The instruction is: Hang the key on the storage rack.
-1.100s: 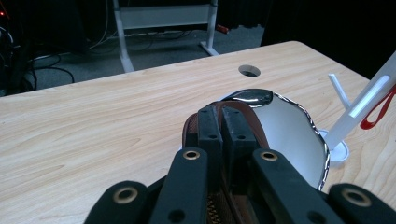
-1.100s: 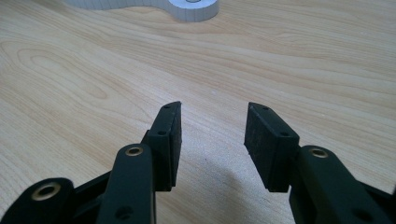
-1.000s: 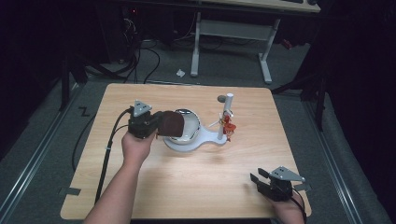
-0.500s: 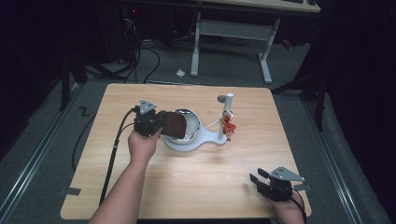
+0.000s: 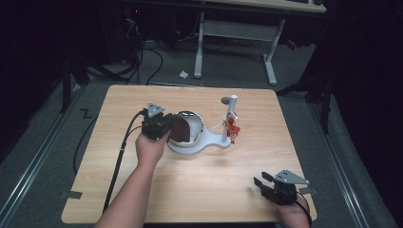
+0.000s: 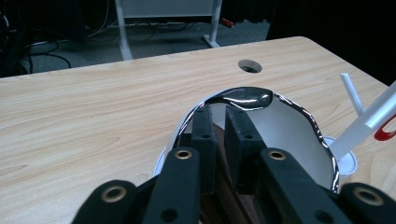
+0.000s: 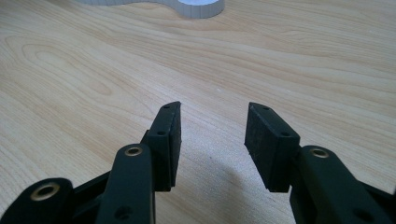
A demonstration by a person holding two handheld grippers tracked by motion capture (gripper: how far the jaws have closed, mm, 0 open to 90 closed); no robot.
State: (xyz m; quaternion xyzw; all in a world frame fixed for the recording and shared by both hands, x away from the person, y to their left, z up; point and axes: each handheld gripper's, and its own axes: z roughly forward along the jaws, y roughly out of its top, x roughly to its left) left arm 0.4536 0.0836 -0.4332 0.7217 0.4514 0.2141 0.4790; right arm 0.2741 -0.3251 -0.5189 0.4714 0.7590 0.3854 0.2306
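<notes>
Two grippers work this wooden table (image 5: pixel 119 190). Our left gripper (image 6: pixel 219 135) pinches the dark, glossy rim of a curved shell (image 6: pixel 289 126), white inside, which sits on a white stand (image 5: pixel 197 145) near the table's middle, beside a slim white post (image 5: pixel 232 114) hung with something small and red (image 5: pixel 233 129). Our right gripper (image 7: pixel 212 140) rests low at the near right edge, jaws spread, empty. We judge the grasp made; the next move calls for a steady lift or turn without slipping on the smooth surface.
</notes>
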